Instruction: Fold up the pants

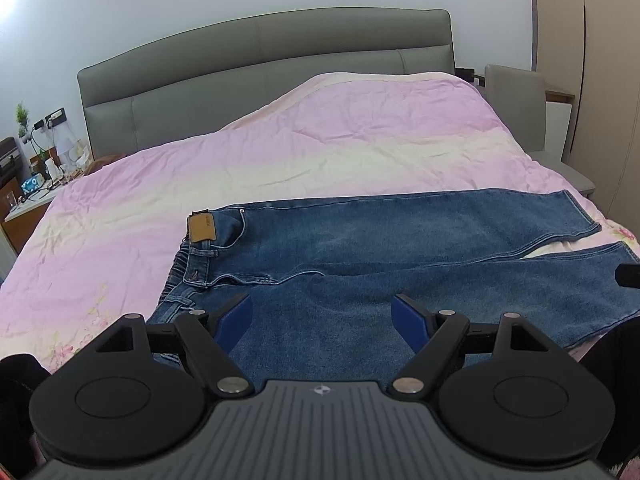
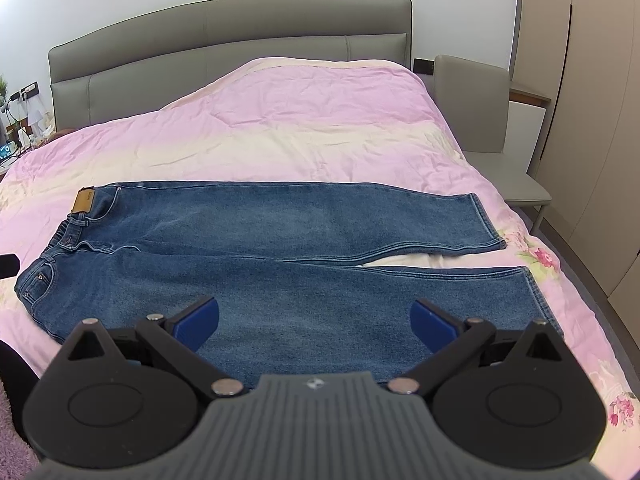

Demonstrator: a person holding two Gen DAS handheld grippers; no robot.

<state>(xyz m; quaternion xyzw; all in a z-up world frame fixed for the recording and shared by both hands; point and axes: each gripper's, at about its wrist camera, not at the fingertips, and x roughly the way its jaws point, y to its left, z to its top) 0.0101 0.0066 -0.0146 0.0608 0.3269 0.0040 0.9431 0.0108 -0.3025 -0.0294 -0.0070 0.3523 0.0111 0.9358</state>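
Jeans (image 2: 280, 256) laid flat across near part of bed (image 2: 320, 136), waistband left, hems right, legs slightly parted at hems. No fold made yet; judged opening step. Left claw (image 1: 322, 320) above near leg by hip, fingers apart, holding nothing. Right claw (image 2: 314, 322) above near leg toward hem, fingers apart, empty. Next move likely calls for gripping near leg edge, carrying it over far leg.

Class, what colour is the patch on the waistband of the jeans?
Tan brown; the patch on the jeans shows best in the left wrist view.
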